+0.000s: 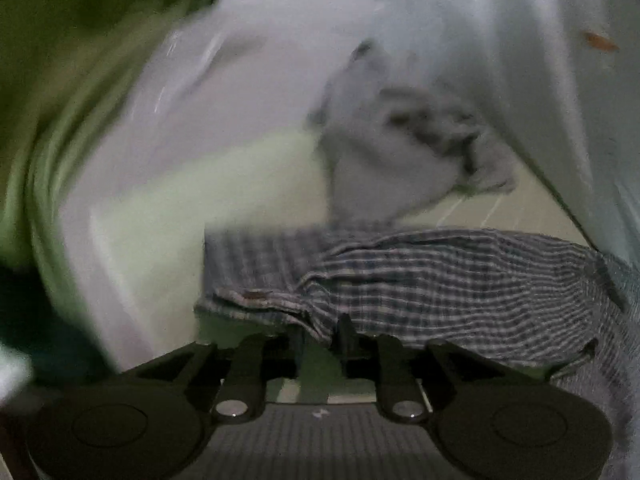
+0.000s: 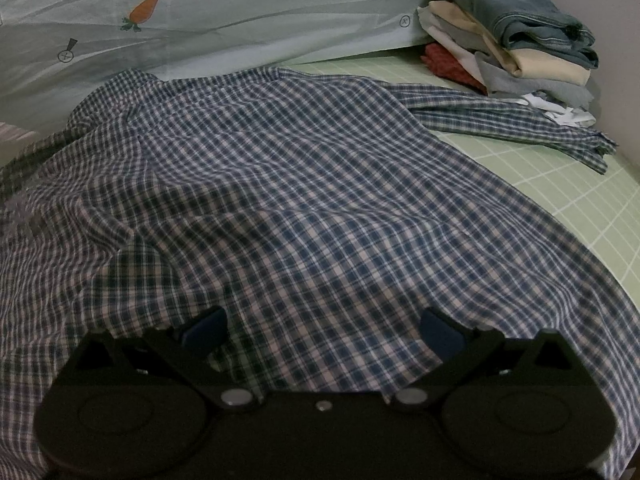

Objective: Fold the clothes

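A: Right wrist view first. Where's the shirt?

B: Checked shirt (image 2: 288, 184) spread over the green grid sheet (image 2: 580, 208), back up, one sleeve (image 2: 516, 124) stretched toward the folded stack (image 2: 516, 40) in the far corner. Carrot-print bedding (image 2: 240, 12) bunched behind it.

A: Right gripper?

B: Right gripper (image 2: 322, 330) sits low over the shirt's near hem, jaws spread wide, blue pads on both sides. Nothing between them, cloth just lies underneath.

A: Left?

B: Left wrist view is smeared with blur. Left gripper (image 1: 320, 338) has its jaws drawn close together, with a narrow gap. A rumpled edge of the checked shirt (image 1: 440, 288) lies right at the tips; looks like a pinch on the fabric but I can't tell for sure.

A: Anything else there?

B: Grey crumpled garment (image 1: 400, 148) further off on the sheet, pale bedding hanging at right, green fabric (image 1: 60, 80) blurred at left.
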Action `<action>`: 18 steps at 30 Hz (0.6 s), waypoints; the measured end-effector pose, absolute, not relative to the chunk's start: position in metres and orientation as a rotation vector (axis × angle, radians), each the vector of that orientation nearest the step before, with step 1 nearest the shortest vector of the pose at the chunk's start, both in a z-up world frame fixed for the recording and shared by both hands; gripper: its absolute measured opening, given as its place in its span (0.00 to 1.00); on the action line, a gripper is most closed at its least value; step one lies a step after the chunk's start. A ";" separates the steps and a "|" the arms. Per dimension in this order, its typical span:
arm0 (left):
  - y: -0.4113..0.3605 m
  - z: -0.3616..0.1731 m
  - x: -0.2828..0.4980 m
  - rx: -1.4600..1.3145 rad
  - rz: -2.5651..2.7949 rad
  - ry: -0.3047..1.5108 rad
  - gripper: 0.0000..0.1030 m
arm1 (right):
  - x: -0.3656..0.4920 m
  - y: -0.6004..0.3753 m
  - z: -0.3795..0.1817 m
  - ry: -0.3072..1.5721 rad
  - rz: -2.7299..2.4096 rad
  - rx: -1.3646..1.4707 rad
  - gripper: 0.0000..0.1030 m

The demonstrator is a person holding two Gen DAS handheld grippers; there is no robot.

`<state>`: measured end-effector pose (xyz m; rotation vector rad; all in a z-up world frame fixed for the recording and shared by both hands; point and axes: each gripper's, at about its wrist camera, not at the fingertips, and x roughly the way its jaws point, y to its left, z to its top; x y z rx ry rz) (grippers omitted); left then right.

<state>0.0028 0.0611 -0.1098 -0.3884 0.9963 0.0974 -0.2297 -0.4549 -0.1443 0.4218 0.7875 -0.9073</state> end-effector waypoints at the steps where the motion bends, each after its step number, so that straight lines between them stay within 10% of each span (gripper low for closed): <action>1: 0.064 -0.112 0.000 -0.411 0.103 1.007 0.24 | -0.229 -0.455 -0.144 0.790 -0.906 0.423 1.00; 5: 0.067 -0.104 0.000 -0.371 0.134 0.970 0.53 | -0.229 -0.457 -0.144 0.797 -0.904 0.426 1.00; 18: 0.047 -0.086 0.003 -0.238 0.067 0.922 0.75 | -0.236 -0.466 -0.133 0.824 -0.841 0.431 1.00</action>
